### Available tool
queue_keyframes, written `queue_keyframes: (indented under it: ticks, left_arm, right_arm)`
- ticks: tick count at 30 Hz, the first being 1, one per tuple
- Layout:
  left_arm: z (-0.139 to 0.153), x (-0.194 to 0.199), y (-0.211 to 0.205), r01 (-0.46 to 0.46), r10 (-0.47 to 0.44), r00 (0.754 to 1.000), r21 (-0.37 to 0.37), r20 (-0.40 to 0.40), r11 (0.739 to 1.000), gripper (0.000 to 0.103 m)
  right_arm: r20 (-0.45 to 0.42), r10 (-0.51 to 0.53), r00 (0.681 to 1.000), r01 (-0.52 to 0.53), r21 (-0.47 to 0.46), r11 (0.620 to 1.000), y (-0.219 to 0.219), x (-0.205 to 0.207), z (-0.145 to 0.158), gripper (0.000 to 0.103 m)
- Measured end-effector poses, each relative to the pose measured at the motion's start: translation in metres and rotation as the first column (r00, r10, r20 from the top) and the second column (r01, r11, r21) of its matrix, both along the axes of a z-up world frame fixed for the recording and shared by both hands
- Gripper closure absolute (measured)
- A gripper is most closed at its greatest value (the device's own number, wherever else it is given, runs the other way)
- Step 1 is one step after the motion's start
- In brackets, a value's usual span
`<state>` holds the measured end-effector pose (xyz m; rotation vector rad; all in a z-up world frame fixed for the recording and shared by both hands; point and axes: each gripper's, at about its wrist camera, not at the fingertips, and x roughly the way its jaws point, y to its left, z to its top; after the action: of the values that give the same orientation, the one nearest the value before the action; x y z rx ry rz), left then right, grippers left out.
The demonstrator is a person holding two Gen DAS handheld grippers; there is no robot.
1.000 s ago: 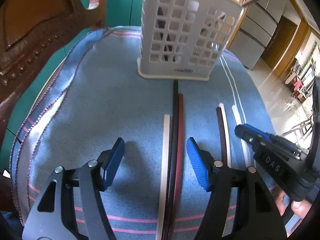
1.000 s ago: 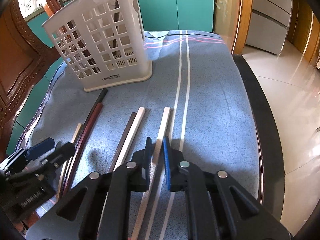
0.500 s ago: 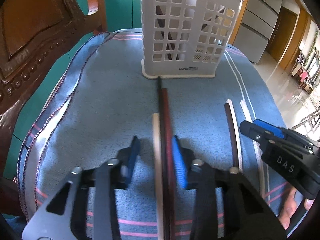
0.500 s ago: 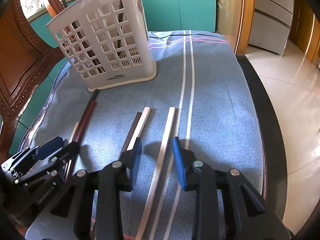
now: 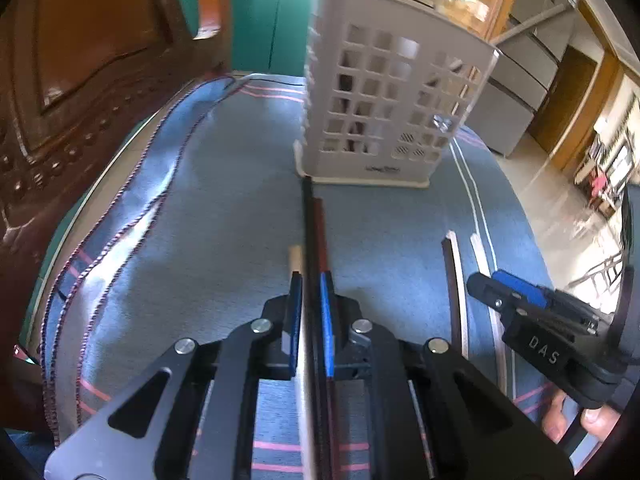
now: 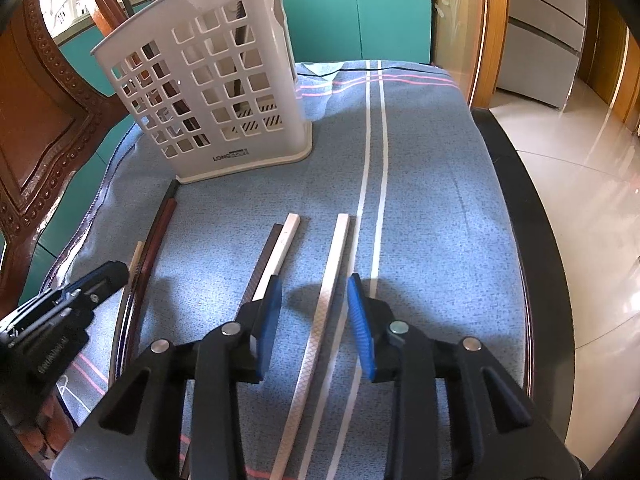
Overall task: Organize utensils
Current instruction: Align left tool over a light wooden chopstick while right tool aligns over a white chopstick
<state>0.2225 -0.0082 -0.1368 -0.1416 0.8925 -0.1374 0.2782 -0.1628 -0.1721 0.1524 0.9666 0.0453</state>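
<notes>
A white slotted utensil basket (image 5: 392, 112) stands at the far end of the blue cloth; it also shows in the right wrist view (image 6: 212, 92), with dark sticks inside. My left gripper (image 5: 310, 280) is shut on a bundle of chopsticks (image 5: 314, 232), black, dark red and pale, pointing at the basket base. My right gripper (image 6: 314, 284) is open, astride a white chopstick (image 6: 332, 264) lying on the cloth. A brown and white pair (image 6: 276, 248) lies just to its left.
The blue cloth (image 6: 432, 208) covers a table with a dark edge (image 6: 532, 240) at the right, tiled floor beyond. A carved wooden chair back (image 5: 80, 80) stands at the left. Teal cabinets (image 6: 360, 8) are behind the basket.
My left gripper has closed from wide open onto the chopstick bundle. My right gripper has opened from shut and now straddles the white chopstick.
</notes>
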Motion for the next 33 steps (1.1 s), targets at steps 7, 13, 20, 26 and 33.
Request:
queue_keyframes:
  ticks: [7,13,20,26,33]
  left_arm:
    - [-0.009,0.009,0.017,-0.036,0.032,0.997,-0.051,-0.065,0.998,0.075]
    - [-0.016,0.013,0.021,-0.049,0.046,0.996,-0.031,-0.078,0.998,0.074]
    - [-0.016,0.012,0.011,-0.009,0.009,0.997,-0.009,-0.073,1.0,0.065]
    - [-0.016,0.01,0.009,-0.029,0.032,0.998,0.059,-0.054,0.998,0.066]
    - [-0.017,0.008,0.001,-0.012,0.017,0.999,0.099,-0.048,0.995,0.066]
  right_arm:
    - [-0.004,-0.011,1.0,0.011,0.008,1.0,-0.004,0.001,0.001,0.067]
    - [-0.005,-0.018,1.0,0.018,0.019,1.0,-0.007,0.0,0.003,0.067]
    - [-0.009,-0.022,1.0,0.022,0.022,1.0,-0.007,-0.001,0.005,0.067]
    - [-0.006,-0.021,1.0,0.021,0.021,1.0,-0.007,-0.002,0.005,0.059]
    - [-0.009,-0.019,1.0,0.019,0.015,1.0,-0.006,-0.002,0.005,0.059]
